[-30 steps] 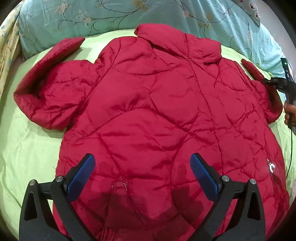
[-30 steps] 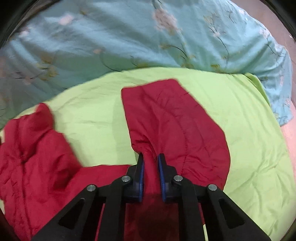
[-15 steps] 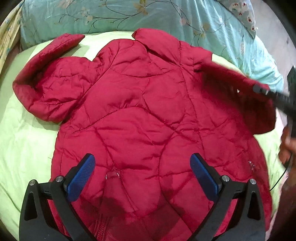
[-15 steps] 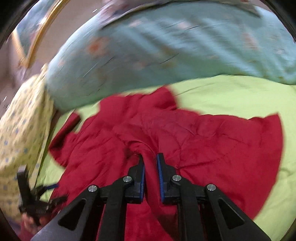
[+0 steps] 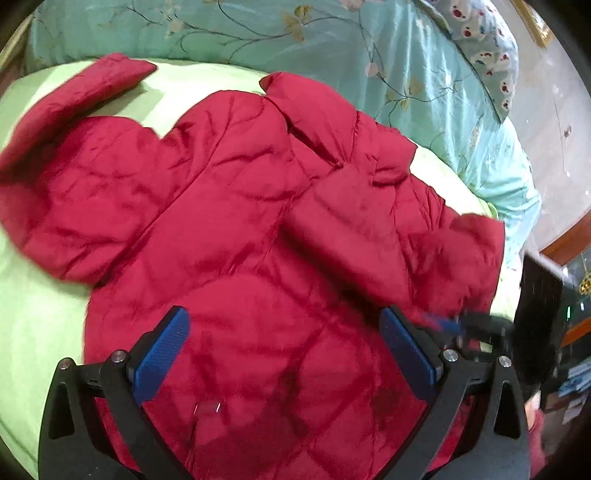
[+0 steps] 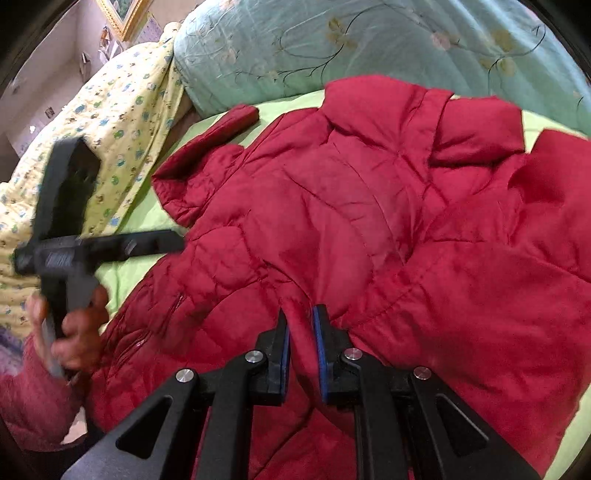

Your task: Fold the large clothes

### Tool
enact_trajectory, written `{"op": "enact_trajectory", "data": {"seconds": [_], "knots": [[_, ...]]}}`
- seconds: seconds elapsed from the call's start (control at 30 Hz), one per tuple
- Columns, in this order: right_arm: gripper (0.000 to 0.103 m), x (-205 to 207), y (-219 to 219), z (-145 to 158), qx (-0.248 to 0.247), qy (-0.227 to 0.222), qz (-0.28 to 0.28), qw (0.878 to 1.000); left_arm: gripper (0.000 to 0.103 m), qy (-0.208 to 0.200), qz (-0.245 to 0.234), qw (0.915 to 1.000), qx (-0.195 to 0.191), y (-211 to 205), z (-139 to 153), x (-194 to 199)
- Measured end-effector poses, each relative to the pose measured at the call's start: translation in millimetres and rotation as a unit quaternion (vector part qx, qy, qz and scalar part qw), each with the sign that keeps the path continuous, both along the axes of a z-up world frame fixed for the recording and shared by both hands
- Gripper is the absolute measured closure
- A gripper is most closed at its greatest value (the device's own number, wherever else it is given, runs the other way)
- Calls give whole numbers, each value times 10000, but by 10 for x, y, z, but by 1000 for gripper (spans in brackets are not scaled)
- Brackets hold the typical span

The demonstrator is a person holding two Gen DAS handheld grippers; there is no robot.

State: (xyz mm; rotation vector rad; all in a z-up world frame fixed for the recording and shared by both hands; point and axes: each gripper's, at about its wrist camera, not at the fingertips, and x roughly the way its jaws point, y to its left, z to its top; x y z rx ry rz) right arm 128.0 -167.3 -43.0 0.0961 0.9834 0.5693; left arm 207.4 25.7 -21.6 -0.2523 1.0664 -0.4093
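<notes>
While the jacket (image 5: 229, 229) lies spread on the green sheet (image 5: 33, 314), back side up as far as I can tell, folding has only begun. Collar toward the far quilt (image 5: 258, 33).

Far left: one sleeve (image 5: 74, 96) lies out flat on the sheet, cuff pointing at the quilt. Not yet folded in.

Left gripper (image 5: 284, 354): tongs spread wide, nothing between them, hovering over the jacket's near hem area. No contact visible. From the right wrist view it sits at the jacket's left edge, in a hand (image 6: 74, 332) with a pink cuff.

Centre: quilted body is fairly flat, some puckers, small metal bit near the hem, likely a zip pull.

Right of centre: the other sleeve (image 5: 351, 229) is laid across the body, running from the shoulder down toward the near right.

Right gripper (image 6: 300, 350): tongs pressed together on a ridge of red fabric, apparently that sleeve's end. Blurred in the left wrist view, just beside the left gripper's right finger.

Progress, my reading: early. One sleeve is over the body but not released. Left to do: let go and smooth it, fold the left sleeve in likewise, then fold the body hem to collar.

Risk: puffy, slick fabric; sleeve may spring back once released.
</notes>
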Motion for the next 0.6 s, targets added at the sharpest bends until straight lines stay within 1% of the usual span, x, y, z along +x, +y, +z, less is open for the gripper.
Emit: {"op": "enact_trajectory", "data": {"seconds": [0.07,0.17,0.2,0.23,0.27,0.3,0.33,0.37,0.4,0.43,0.5,0.53,0.57,0.6], "knots": [[91,-28,-44,-33,101,11,112,9999,0,100,-41,9999,-65,-77,-60,180],[90,-41,21,-71,115,-20,218,9997,0,345,-138,9991,-206,-205,-205,457],[90,-41,31,-76,110,-41,241,9996,4,398,-190,9986,-280,-251,-245,528],[87,-42,26,-81,115,-48,231,9997,11,408,-252,9983,-340,-295,-272,577],[87,-39,18,-87,123,-42,220,9997,40,418,-334,9980,-347,-356,-303,625],[87,-46,5,-92,118,-44,207,9997,64,443,-404,9976,-350,-388,-320,644],[87,-50,-7,-96,78,-39,164,9998,69,439,-480,9970,-420,-414,-328,653],[87,-41,0,-93,39,-34,116,9999,79,377,-498,9970,-448,-406,-314,640],[87,-52,-14,-86,27,-42,74,10000,83,270,-517,9974,-418,-405,-287,612],[85,-73,-37,-68,45,-48,35,10000,83,195,-528,9977,-376,-399,-262,580],[80,-103,-89,-22,177,-38,-27,9998,85,-70,-361,9993,-84,-328,-192,461],[72,-142,-139,24,254,-70,-100,9996,86,-211,-251,9994,119,-290,-159,416],[65,-159,-180,63,267,-124,-181,9994,86,-460,-79,9980,420,-219,-100,319],[62,-187,-231,110,255,-207,-297,9990,86,-555,6,9970,548,-155,-82,274]]}}
